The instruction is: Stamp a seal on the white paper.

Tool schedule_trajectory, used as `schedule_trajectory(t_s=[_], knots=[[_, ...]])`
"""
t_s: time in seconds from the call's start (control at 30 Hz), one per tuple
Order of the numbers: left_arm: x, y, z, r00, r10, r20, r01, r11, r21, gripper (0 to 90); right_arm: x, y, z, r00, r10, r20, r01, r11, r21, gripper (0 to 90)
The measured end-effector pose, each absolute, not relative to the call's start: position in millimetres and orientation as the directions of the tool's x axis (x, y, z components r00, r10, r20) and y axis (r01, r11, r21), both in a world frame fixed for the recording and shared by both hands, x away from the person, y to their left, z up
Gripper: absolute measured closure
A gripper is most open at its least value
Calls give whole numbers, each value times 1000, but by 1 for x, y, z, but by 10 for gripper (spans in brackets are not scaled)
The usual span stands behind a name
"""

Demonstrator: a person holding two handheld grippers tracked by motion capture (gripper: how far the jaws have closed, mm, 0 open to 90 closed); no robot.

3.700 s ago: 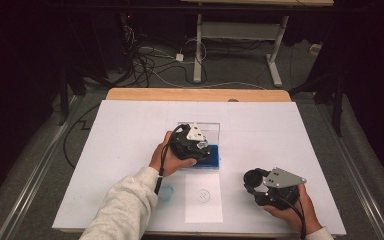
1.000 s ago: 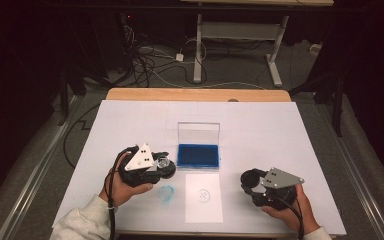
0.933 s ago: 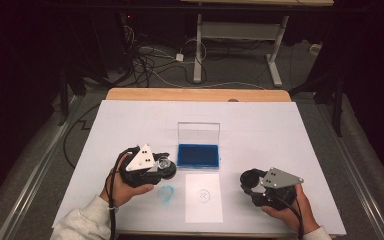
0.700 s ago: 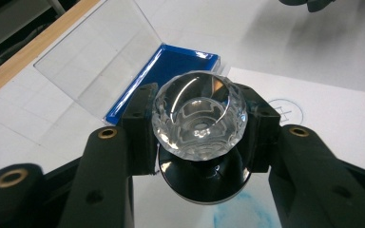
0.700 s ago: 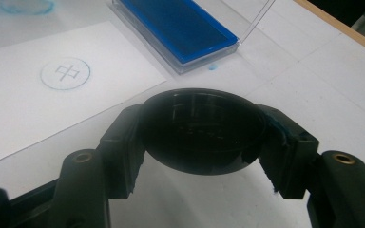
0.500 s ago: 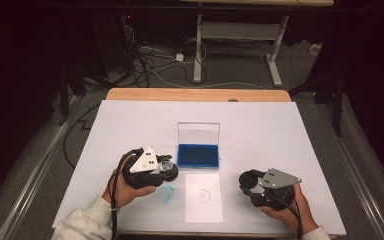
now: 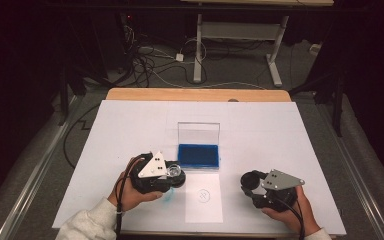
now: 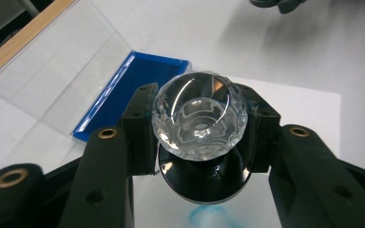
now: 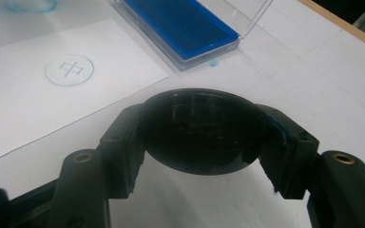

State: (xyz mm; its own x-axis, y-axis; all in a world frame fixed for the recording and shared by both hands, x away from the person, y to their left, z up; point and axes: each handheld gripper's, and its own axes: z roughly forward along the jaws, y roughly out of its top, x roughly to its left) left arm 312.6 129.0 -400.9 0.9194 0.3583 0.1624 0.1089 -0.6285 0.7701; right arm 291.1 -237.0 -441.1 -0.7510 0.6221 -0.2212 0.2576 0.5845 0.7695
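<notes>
Jaws of the left gripper (image 8: 199, 142) are clamped on a stamp with a clear faceted knob (image 8: 199, 118) and a black round base (image 8: 204, 178); the pads press its sides and the knob faces the camera in the left gripper view. Just under the base, on the near side of the jaws, a smudge of blue ink (image 8: 214, 218) marks the white table cover (image 8: 309, 61). Beyond the left jaw lies the blue ink pad (image 8: 128, 92) with its clear lid (image 8: 62, 76) standing open behind it. Under and past the right jaw lies a white sheet of paper (image 8: 304, 118).

Jaws of the right gripper (image 9: 202, 137) are clamped on a black round cap (image 9: 202, 130), a pad pressed on either side of it. Ahead of the left jaw the same paper carries a stamped blue circle (image 9: 69, 70) with the character "中" inside it, the one piece of writing that can be read. Farther ahead, past the cap, sits the ink pad, with a small blue spot on the cover just beside its near corner.

From the high view the left gripper (image 7: 172, 175) sits just beside the pad's near left corner, and the right gripper (image 7: 252, 182) sits well apart from it, across the paper.
</notes>
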Motion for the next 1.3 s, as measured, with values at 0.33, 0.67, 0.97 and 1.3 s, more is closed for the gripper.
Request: schedule_trajectory(t_s=[0.33,0.67,0.97,1.3], knots=[[313,115,-403,936,321,145,100,-636,765,547,292,-236,-443,-753,619,-222,263,593,761,385],[311,88,-400,950,274,149,63,-637,768,547,292,-235,-443,-756,615,-224,262,598,757,385],[315,72,-407,964,244,107,82,-654,752,547,292,-235,-444,-755,616,-226,264,601,754,385],[315,61,-417,969,226,105,79,-679,729,547,292,-235,-445,-758,612,-226,265,606,750,385]])
